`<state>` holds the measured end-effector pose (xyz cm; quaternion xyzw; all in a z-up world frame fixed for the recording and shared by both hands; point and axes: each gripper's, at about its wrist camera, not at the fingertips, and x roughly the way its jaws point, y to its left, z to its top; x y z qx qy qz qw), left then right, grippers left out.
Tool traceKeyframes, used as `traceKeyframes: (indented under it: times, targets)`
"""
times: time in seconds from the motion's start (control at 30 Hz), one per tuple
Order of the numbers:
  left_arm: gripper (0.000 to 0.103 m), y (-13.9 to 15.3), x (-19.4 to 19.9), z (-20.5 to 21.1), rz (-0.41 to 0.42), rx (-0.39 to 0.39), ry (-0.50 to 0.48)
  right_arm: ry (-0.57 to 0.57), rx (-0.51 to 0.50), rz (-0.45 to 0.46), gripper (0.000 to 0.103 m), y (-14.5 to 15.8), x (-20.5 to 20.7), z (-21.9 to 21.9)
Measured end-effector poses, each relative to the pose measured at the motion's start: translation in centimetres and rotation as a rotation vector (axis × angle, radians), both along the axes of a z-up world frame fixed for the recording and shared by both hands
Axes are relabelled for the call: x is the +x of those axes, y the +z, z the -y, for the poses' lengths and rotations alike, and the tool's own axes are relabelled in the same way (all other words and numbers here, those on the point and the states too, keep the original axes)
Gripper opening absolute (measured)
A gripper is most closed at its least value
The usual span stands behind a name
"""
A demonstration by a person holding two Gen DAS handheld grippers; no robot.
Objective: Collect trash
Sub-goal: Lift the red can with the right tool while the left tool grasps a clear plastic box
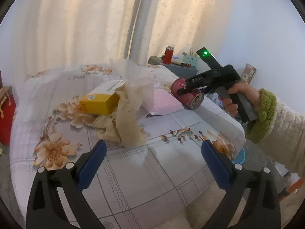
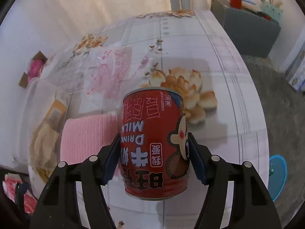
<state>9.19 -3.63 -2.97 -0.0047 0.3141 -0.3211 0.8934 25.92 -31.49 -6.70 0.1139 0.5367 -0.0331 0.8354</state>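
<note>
A grey cabinet (image 1: 172, 64) bearing a red flask (image 1: 168, 55) stands beyond the floral-clothed table (image 1: 133, 171).

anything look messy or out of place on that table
Yes. A crumpled beige paper wad slumps against a yellow box, and the red milk can lies on its side between the right gripper pads.

A counter (image 1: 133, 171) under a grey flower-print cloth carries a yellow box (image 1: 99, 105), a crumpled beige wrapper (image 1: 124, 126), a pink ribbed pack (image 1: 162, 103), clear plastic film (image 1: 131, 70) and a red milk-drink can (image 2: 154, 145), which lies on its side.
</note>
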Motion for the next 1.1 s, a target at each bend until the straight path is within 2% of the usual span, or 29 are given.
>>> traceKeyframes:
  times: [0.2,0.33,0.4,0.43,0.5,0.57,0.63,0.67,0.7,0.77,0.87,0.93,1.03,1.1]
  targets:
    - [0.092,1.5,-0.5,1.4,0.069,0.045,-0.012,-0.050,0.066,0.040,0.062,-0.1,-4.1,1.3]
    - [0.085,3.1,1.6,1.2,0.059,0.005,0.018,-0.068,0.094,0.069,0.062,-0.4,-6.6,1.5]
    - [0.077,4.0,3.6,0.9,0.038,-0.028,0.047,-0.070,0.098,0.086,0.062,-0.5,-7.5,1.4]
    - [0.074,4.5,4.8,0.6,0.018,-0.050,0.066,-0.071,0.100,0.092,0.062,-0.5,-7.8,1.5]
    - [0.060,5.0,7.5,-0.1,-0.051,-0.097,0.115,-0.075,0.110,0.102,0.062,-0.6,-8.1,1.8]
    - [0.052,5.0,10.6,-1.1,-0.164,-0.171,0.158,-0.078,0.124,0.103,0.062,-0.8,-8.3,2.2]
    - [0.046,4.3,13.4,-1.8,-0.281,-0.237,0.161,-0.079,0.137,0.101,0.062,-1.3,-8.3,2.3]
    - [0.039,3.7,14.7,-2.1,-0.344,-0.262,0.178,-0.076,0.146,0.099,0.062,-1.5,-8.3,2.3]
    - [0.038,3.0,16.1,-2.3,-0.413,-0.298,0.182,-0.072,0.142,0.104,0.062,-1.5,-8.5,2.4]
    - [0.033,2.1,17.8,-2.4,-0.500,-0.351,0.180,-0.064,0.133,0.107,0.062,-1.5,-8.4,2.2]
    - [0.032,1.2,19.5,-2.0,-0.582,-0.410,0.146,-0.061,0.139,0.113,0.062,-1.6,-8.6,2.4]
    - [0.029,0.7,20.2,-1.4,-0.628,-0.421,0.138,-0.062,0.141,0.117,0.062,-1.6,-8.6,2.6]
    - [0.023,0.6,20.3,-0.6,-0.641,-0.448,0.113,-0.061,0.140,0.121,0.062,-1.7,-8.4,2.5]
    - [0.014,0.9,20.4,-0.2,-0.635,-0.455,0.102,-0.061,0.141,0.123,0.062,-1.7,-8.6,2.6]
